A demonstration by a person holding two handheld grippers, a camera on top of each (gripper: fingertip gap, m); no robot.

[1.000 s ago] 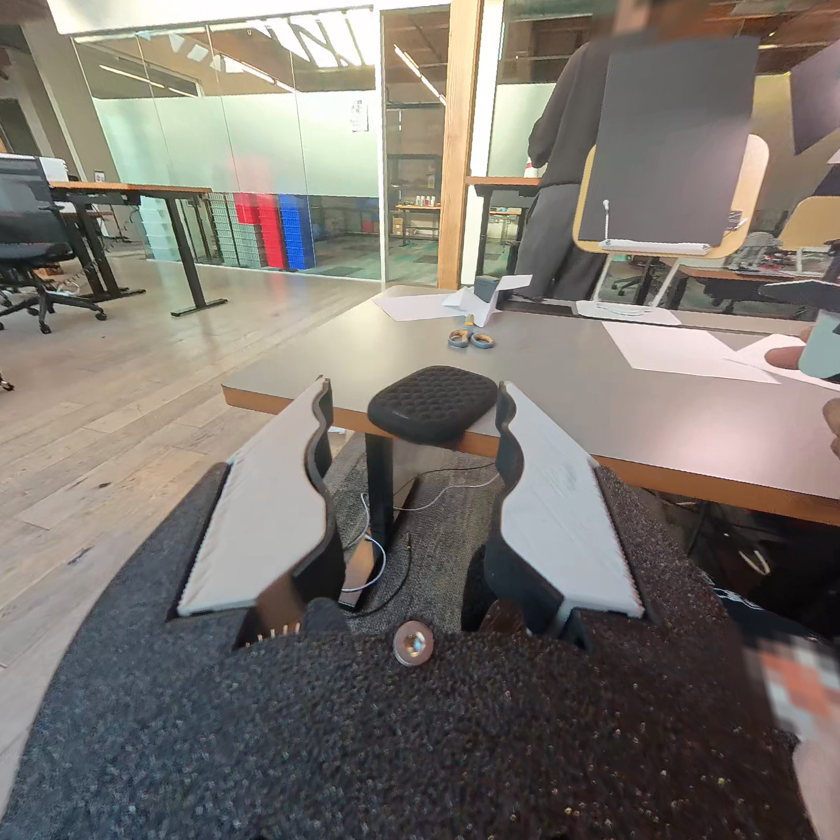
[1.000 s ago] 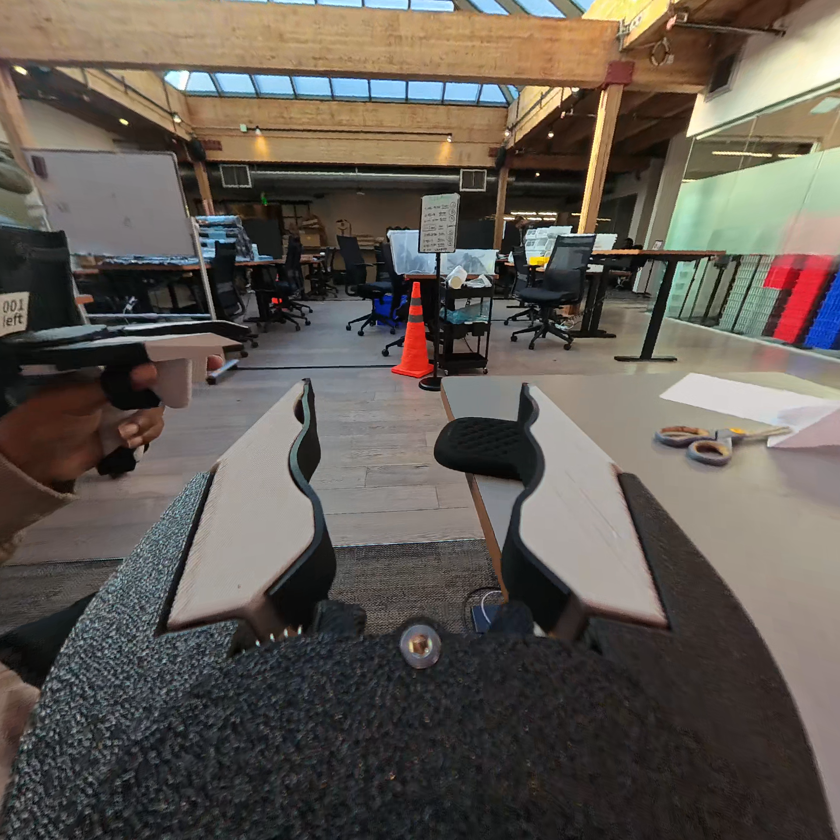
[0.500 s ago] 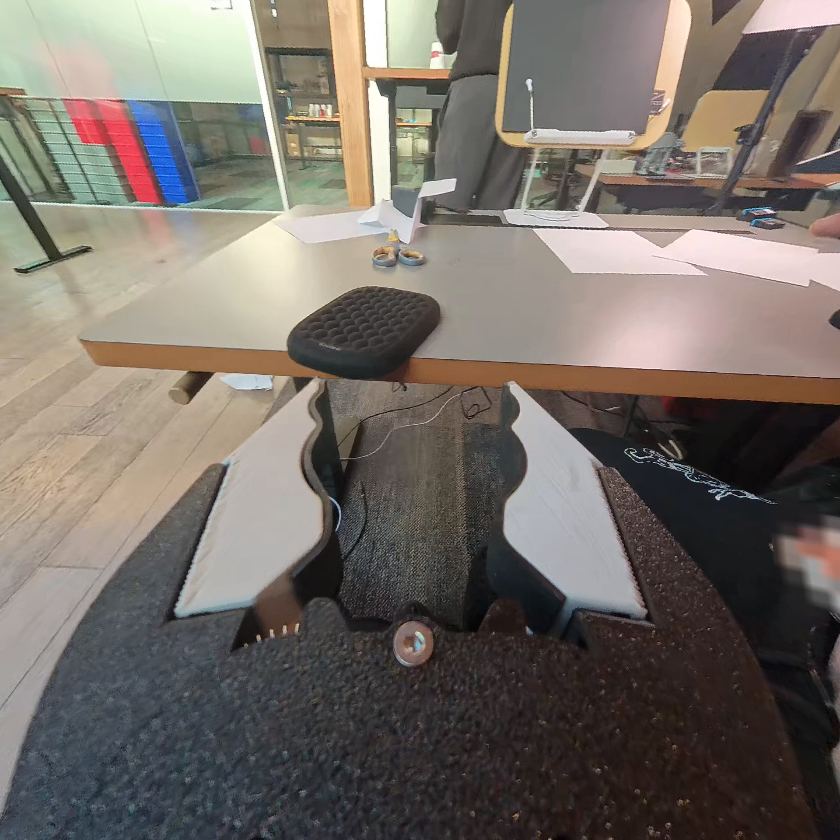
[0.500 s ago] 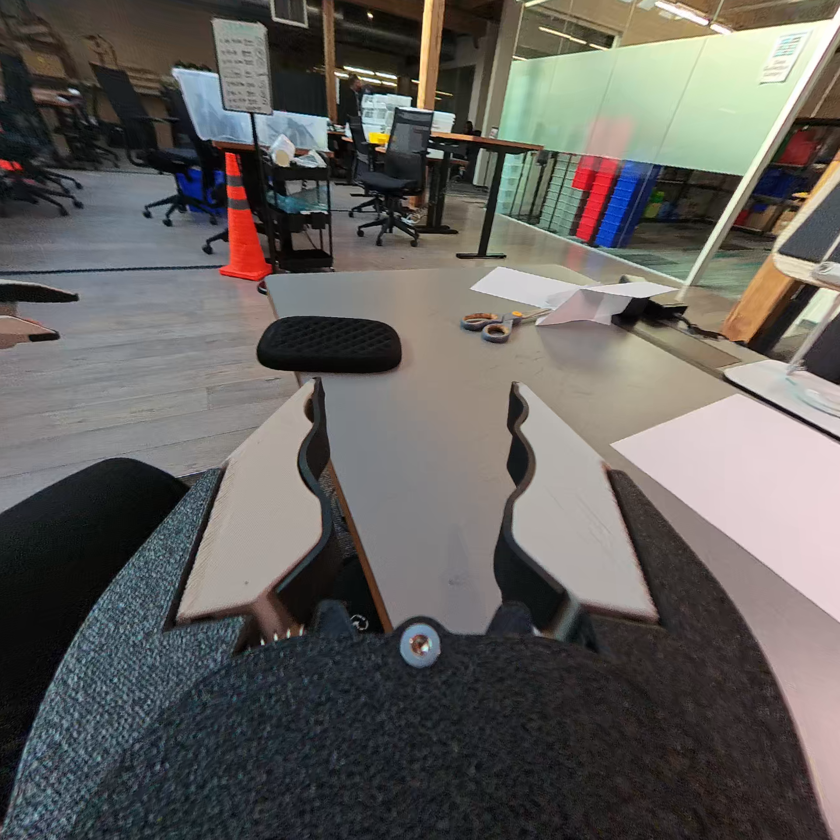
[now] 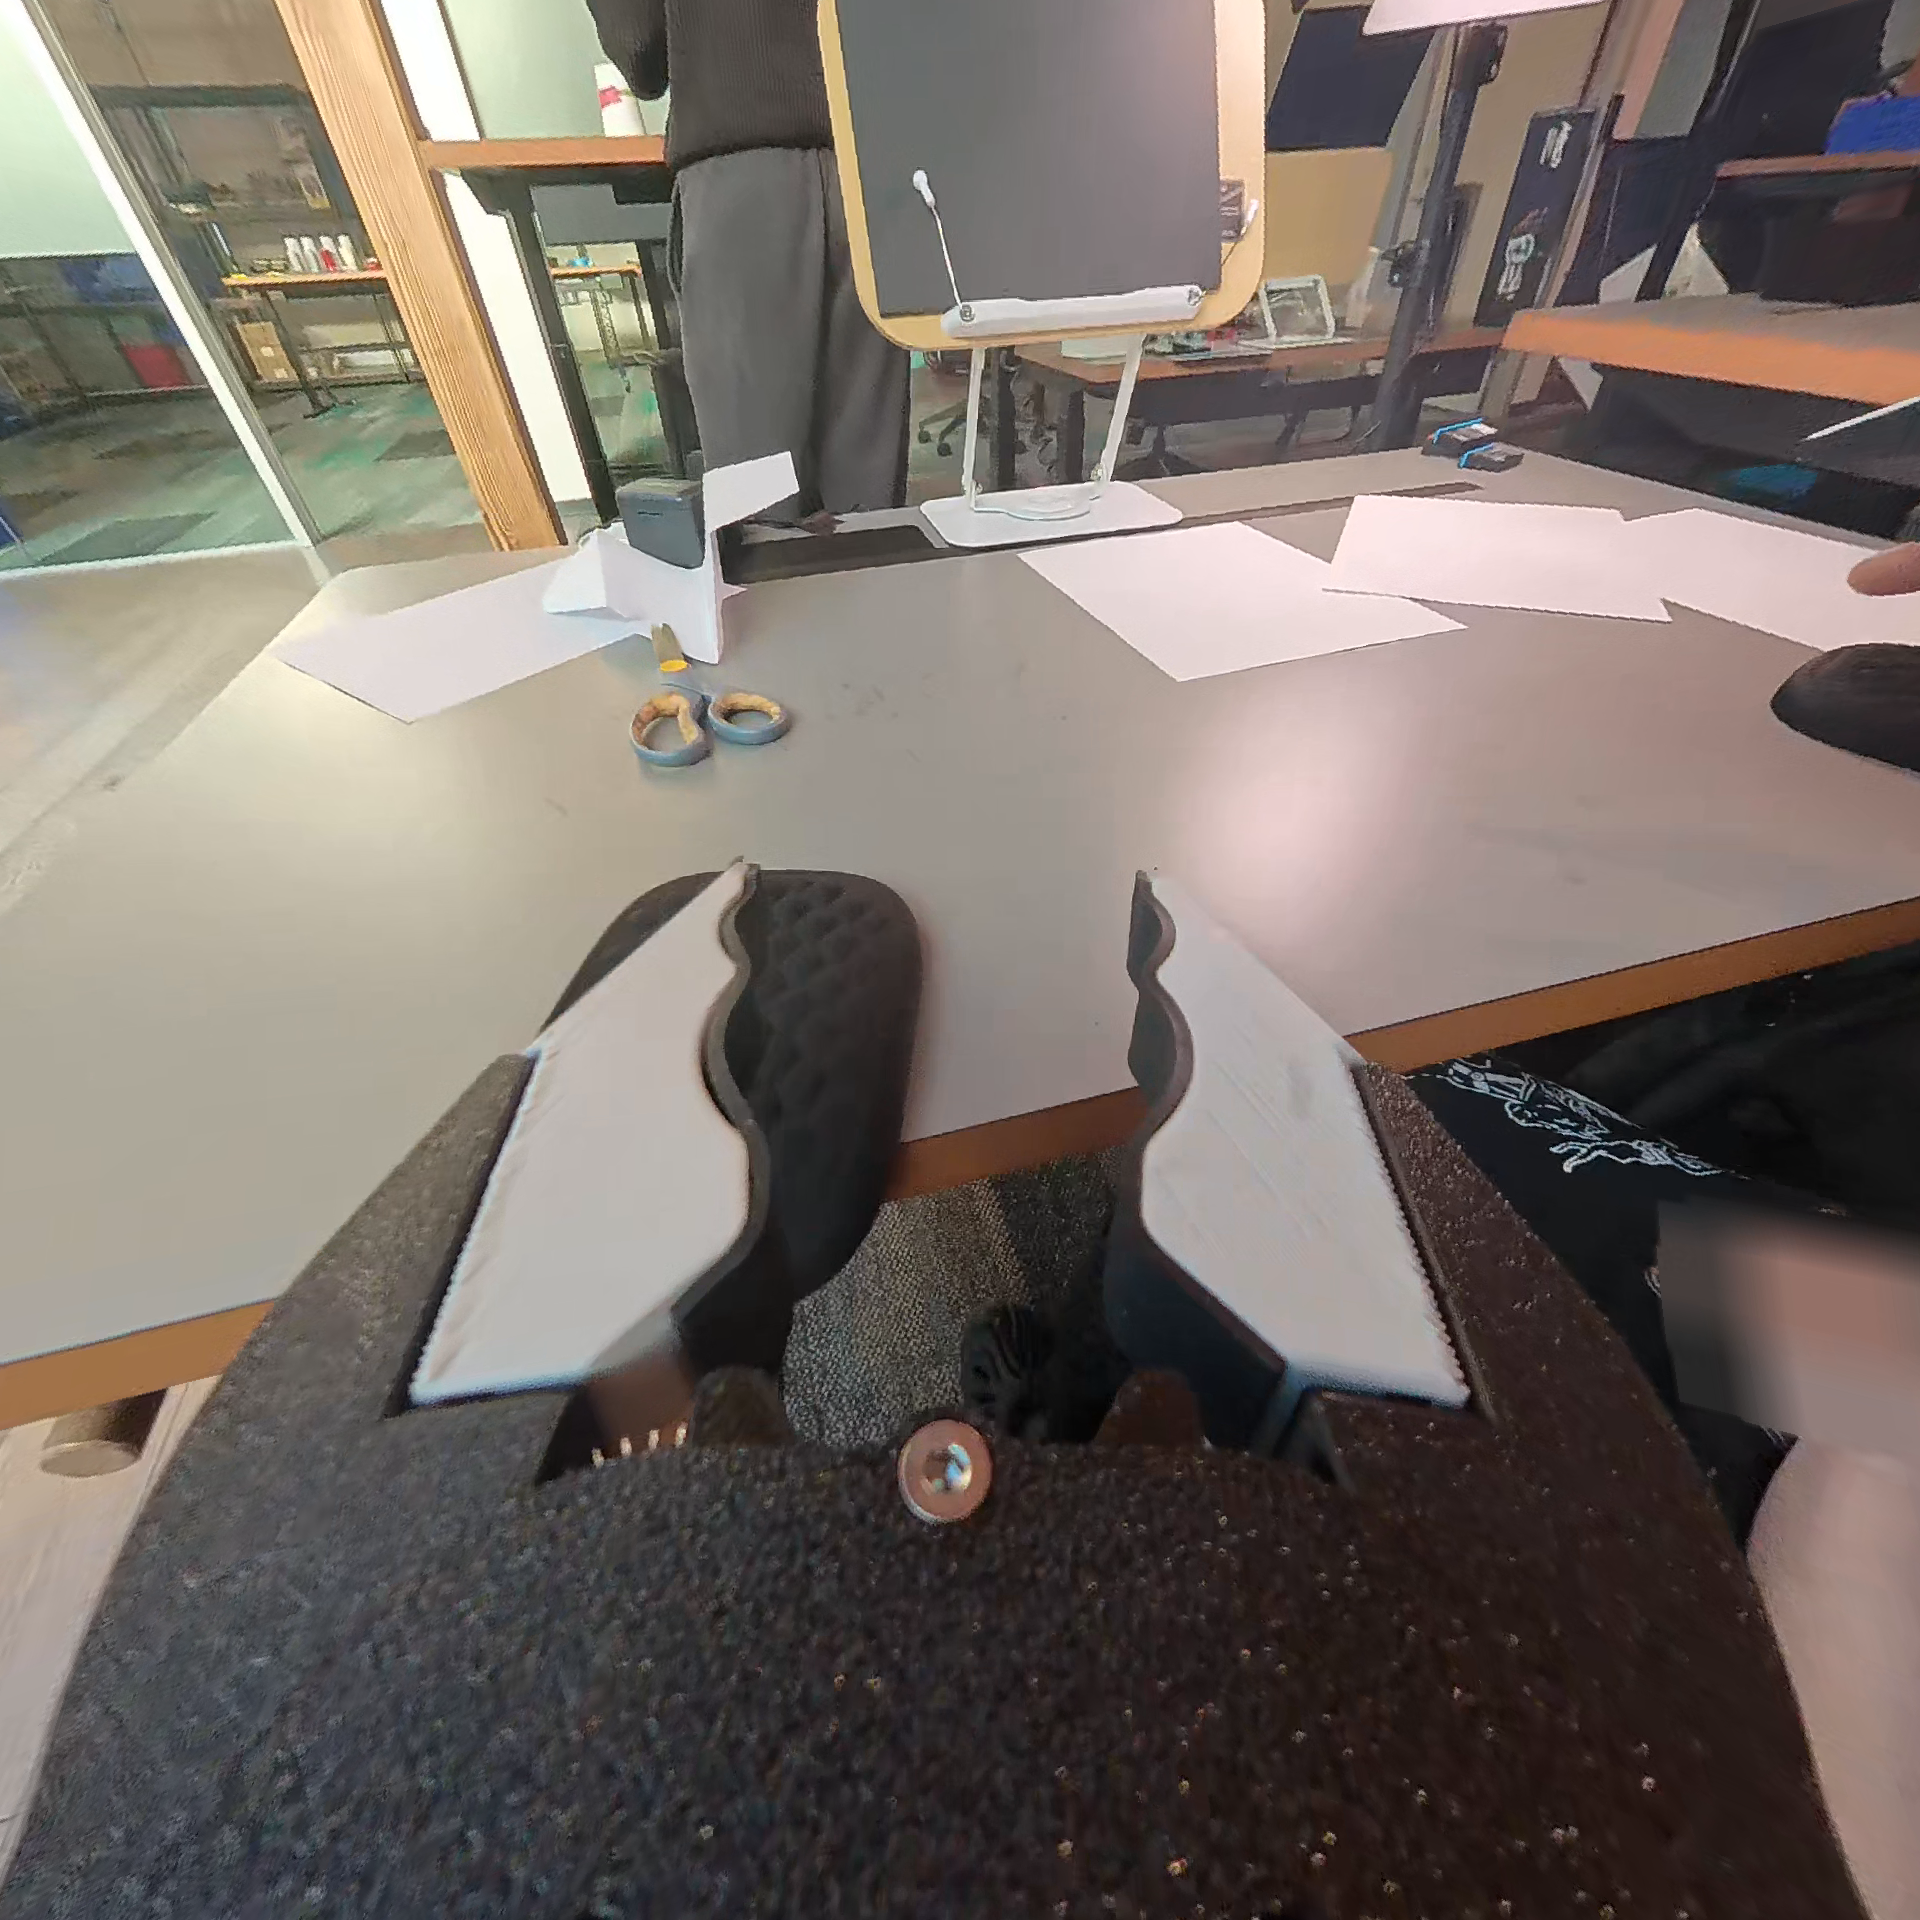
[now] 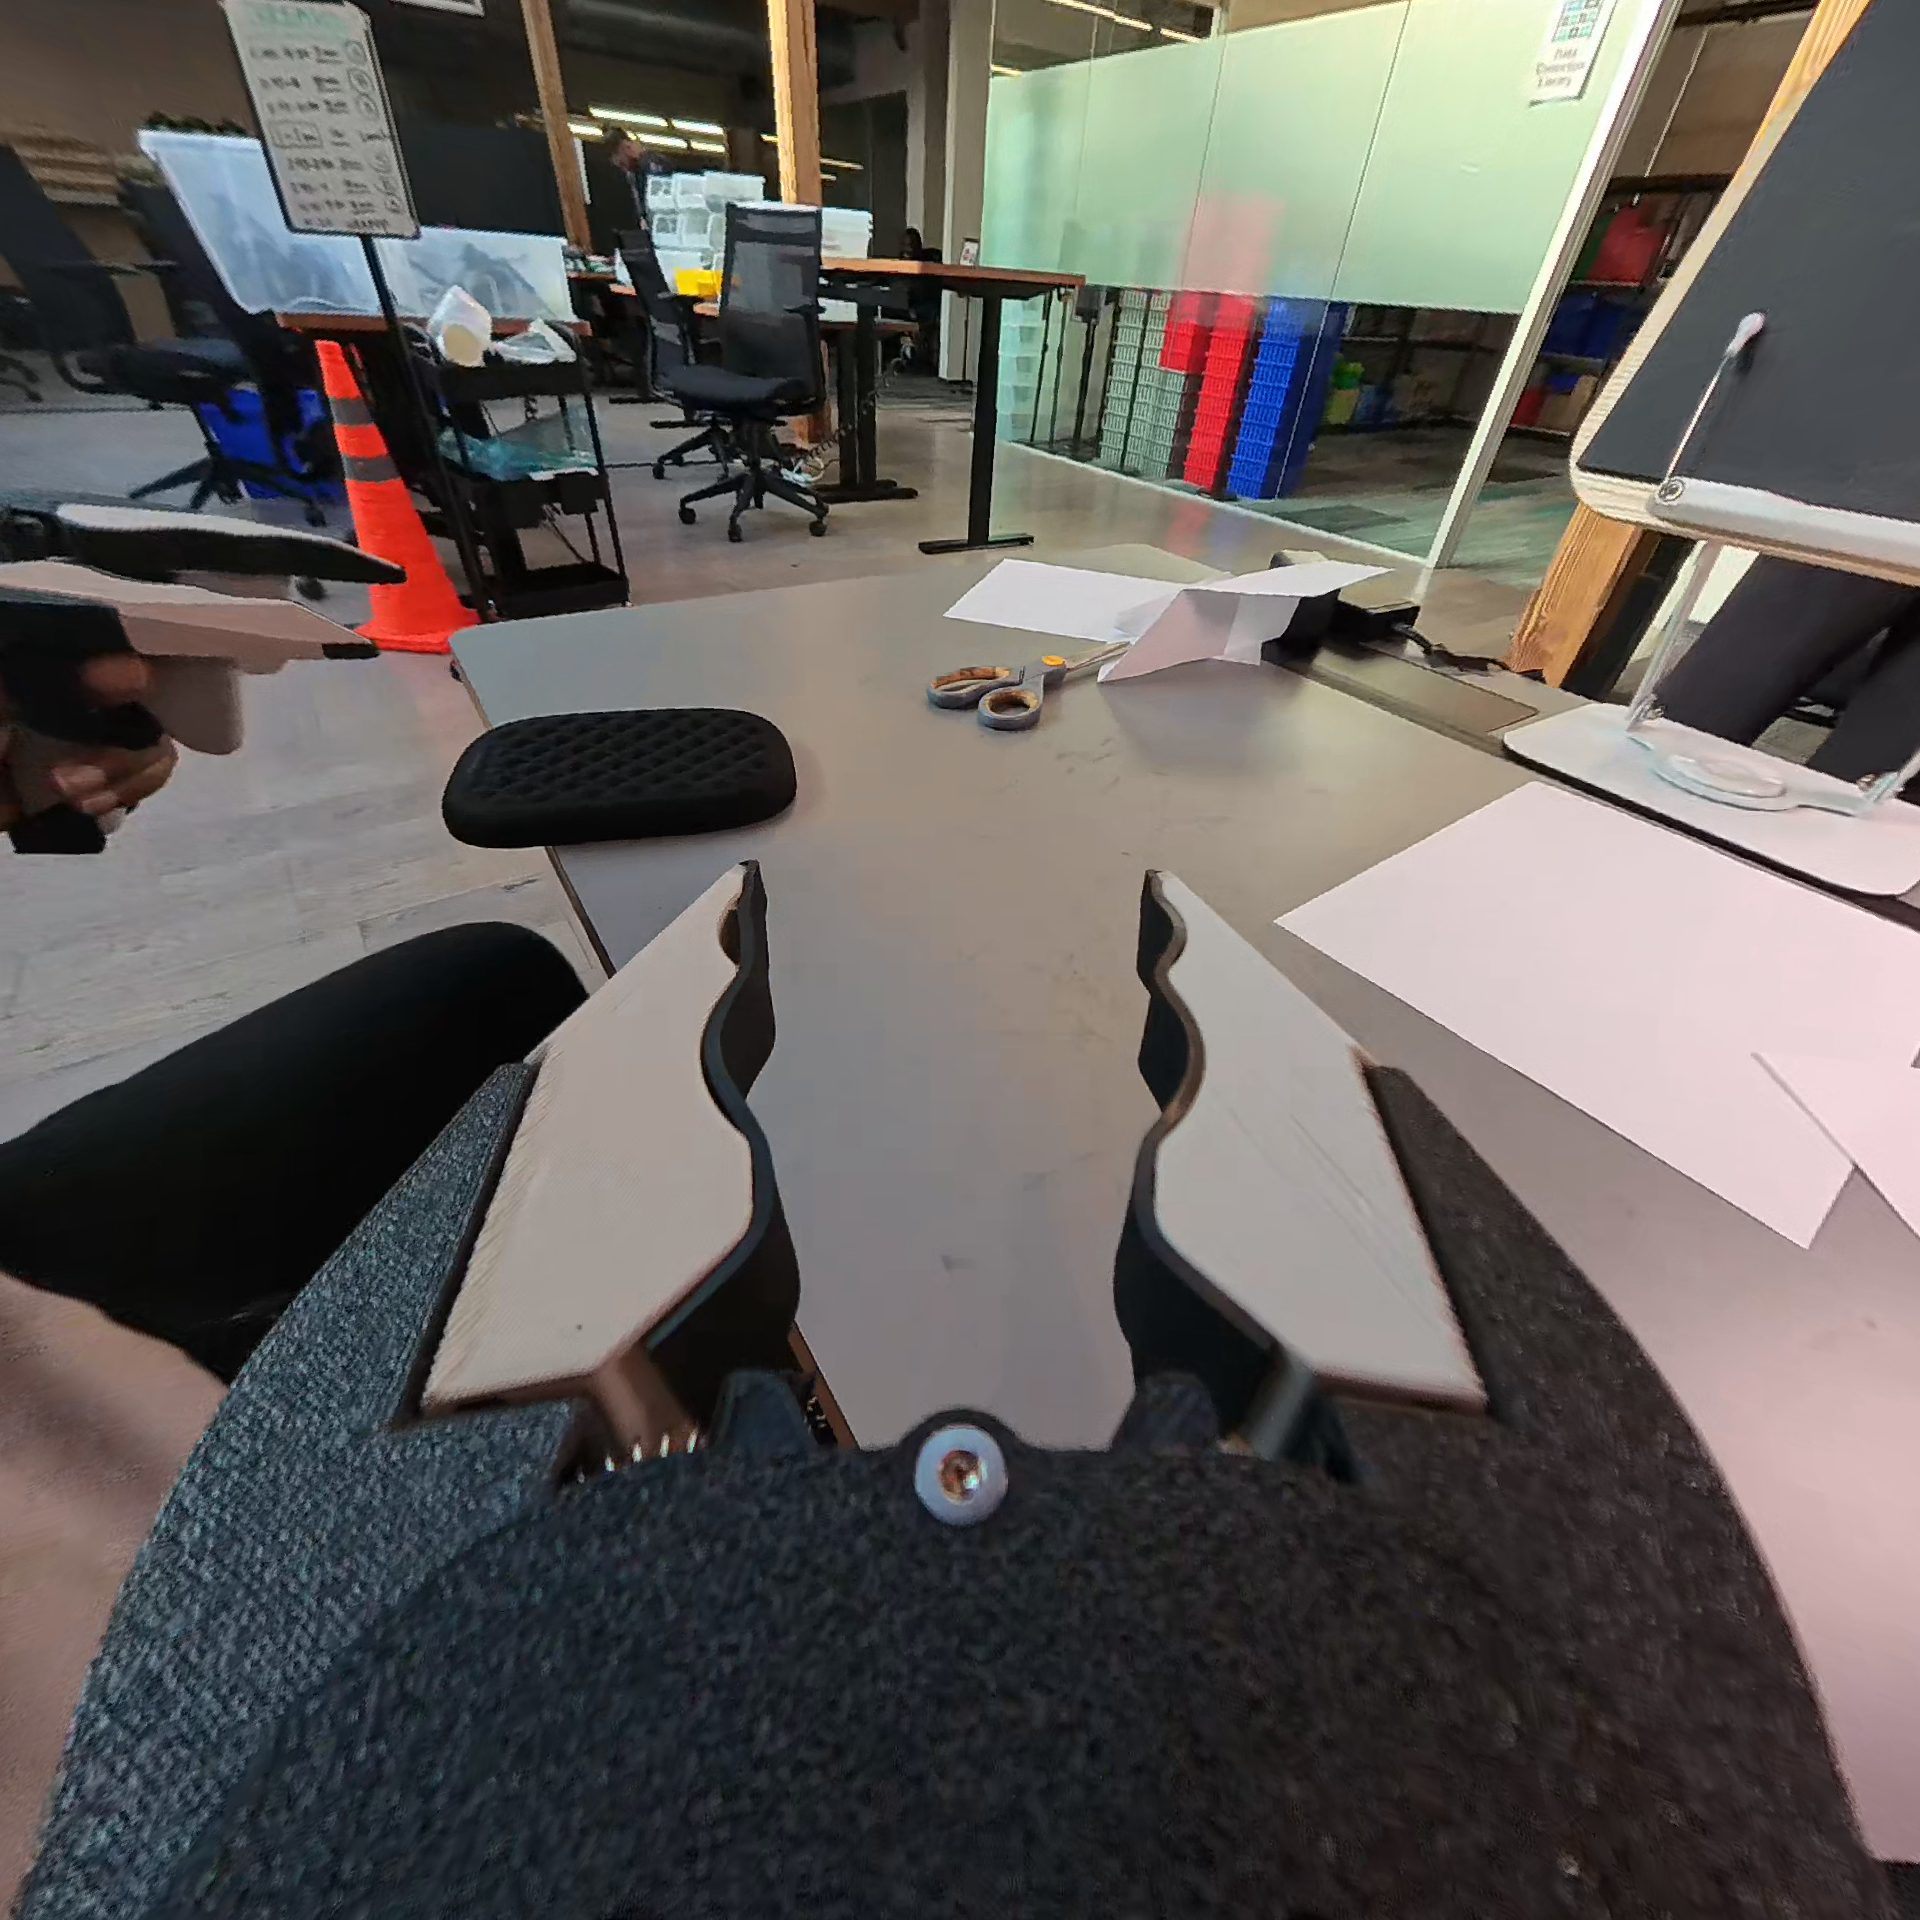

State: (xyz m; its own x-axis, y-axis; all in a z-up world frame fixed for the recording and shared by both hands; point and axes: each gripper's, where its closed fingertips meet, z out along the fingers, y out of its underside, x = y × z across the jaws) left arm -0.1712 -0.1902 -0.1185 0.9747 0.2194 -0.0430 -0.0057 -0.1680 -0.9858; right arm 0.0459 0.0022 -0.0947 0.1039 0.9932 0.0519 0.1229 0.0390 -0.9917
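My left gripper [image 5: 942, 873] is open and empty, just above the near edge of the grey table [image 5: 1039, 790]. Its left finger lies over a black honeycomb-textured pad [image 5: 831, 1018] that overhangs that edge. The pad also shows in the right wrist view [image 6: 620, 774], with the left gripper [image 6: 384, 613] held by a hand above and to the left of it. My right gripper [image 6: 945, 878] is open and empty over the bare table top [image 6: 935, 1039]. Grey-handled scissors [image 5: 710, 717] [image 6: 997, 691] lie farther in, next to a folded white paper [image 5: 665, 582] [image 6: 1216, 623].
White paper sheets [image 5: 1236, 597] [image 6: 1590, 997] lie on the table. A dark board on a white stand [image 5: 1049, 156] [image 6: 1714, 790] stands at the far edge. A person [image 5: 769, 208] stands behind it. An orange cone [image 6: 384, 499] and office chairs [image 6: 748, 384] are on the floor beyond.
My left gripper has risen from below the table edge and moved forward over the pad. The right view has swung right and down onto the table top. Both grippers stayed open.
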